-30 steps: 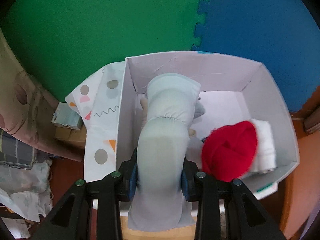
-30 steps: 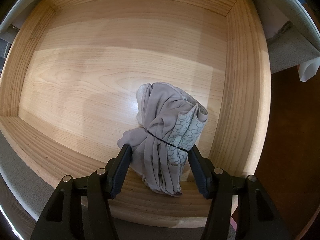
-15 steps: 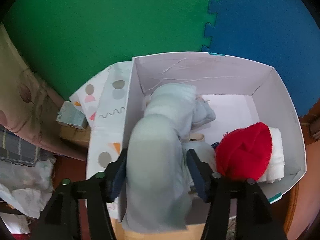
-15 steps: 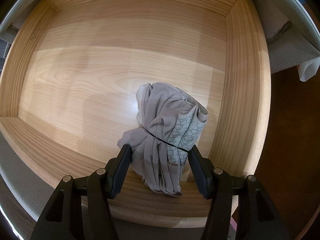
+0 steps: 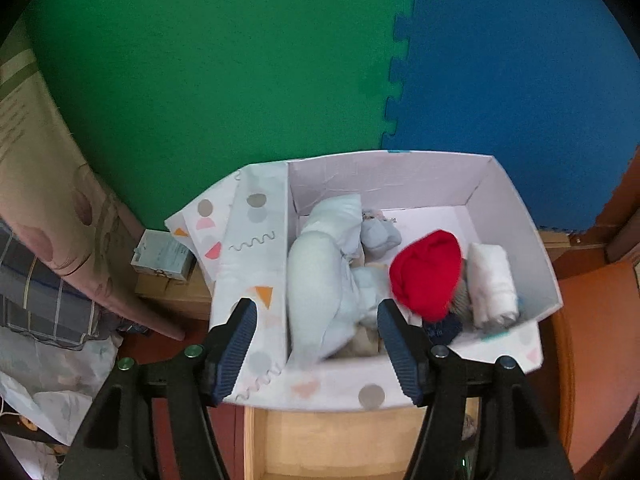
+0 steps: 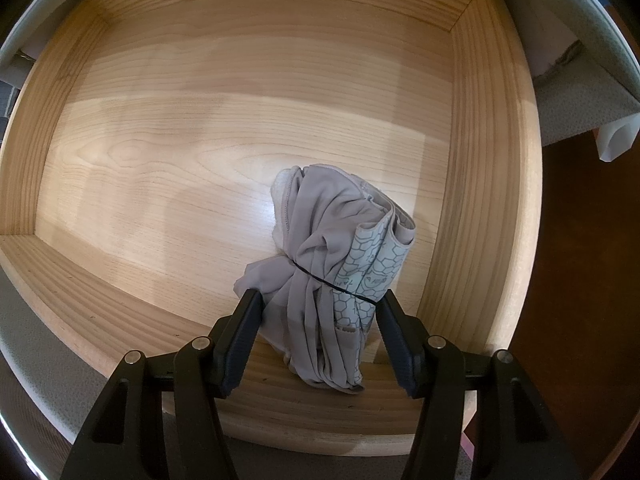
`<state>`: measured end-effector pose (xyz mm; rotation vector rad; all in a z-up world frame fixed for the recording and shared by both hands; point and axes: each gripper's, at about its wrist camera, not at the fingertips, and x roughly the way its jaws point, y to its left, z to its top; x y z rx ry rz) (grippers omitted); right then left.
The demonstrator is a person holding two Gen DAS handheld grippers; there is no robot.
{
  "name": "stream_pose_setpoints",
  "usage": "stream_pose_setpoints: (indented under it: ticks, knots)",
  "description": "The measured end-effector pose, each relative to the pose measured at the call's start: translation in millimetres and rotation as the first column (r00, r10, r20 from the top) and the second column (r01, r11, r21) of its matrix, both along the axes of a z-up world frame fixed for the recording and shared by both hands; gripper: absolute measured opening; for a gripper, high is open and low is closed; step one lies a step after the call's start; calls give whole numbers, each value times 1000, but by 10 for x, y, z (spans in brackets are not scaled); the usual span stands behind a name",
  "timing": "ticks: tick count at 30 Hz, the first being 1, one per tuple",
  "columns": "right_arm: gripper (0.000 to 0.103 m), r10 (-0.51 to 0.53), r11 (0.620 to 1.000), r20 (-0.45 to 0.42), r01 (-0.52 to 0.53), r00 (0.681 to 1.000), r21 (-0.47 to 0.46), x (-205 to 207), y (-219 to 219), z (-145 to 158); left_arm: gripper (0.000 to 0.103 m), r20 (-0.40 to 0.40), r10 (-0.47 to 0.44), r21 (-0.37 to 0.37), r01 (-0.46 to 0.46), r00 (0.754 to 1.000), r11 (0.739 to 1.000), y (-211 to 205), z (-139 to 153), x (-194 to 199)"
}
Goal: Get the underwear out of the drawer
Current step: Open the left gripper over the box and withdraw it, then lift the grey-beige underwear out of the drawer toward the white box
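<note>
The pale blue bundle (image 5: pixel 320 280) is motion-blurred at lower centre. A dark garment (image 5: pixel 442 330) lies mostly hidden beneath the red hat (image 5: pixel 428 272). The drawer (image 6: pixel 480 160) is cropped by the frame's edges.

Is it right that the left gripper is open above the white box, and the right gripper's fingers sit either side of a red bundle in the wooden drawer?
No. The right wrist view shows the bundle is grey, not red. The rest holds.

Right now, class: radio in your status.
Left tongs just opened, pale roll dropped in box. Right tongs straddle banded underwear in drawer. Nothing blocking.
</note>
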<state>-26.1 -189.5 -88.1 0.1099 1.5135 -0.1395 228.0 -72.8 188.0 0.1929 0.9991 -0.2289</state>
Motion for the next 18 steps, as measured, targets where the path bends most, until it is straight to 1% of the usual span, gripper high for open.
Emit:
stream_pose_setpoints:
  ticks: [2,4,7,10,13,15,18]
  knots:
    - [55,0,1000,-1,0,1000,0,4,0,-2,64,13,10,-8,-10,1000,1000,122,97,-130]
    - [55,1,1000,-1,-1,1000,-1,-10,-10,5,64,50,26,-3,-25,998,1000,299,204,-318]
    - [55,1,1000,-2,-1,1000,-2,0,-18,9,64,119,55,36,-60,991,998,561,302,-556]
    - [55,1,1000,-3,-1,1000,-2,3,-15,14,64,161,80,57,-90,984,994,803,313,-776]
    - [55,3,1000,-5,-3,1000,-3,17,-12,23,64,187,110,64,-124,976,990,1059,200,-983]
    - [55,3,1000,-6,-3,1000,-3,19,-19,33,64,171,128,54,-139,977,989,1202,60,-1101]
    - [56,4,1000,-7,-4,1000,-4,23,-28,41,64,118,155,29,-160,981,987,1343,-238,-1251]
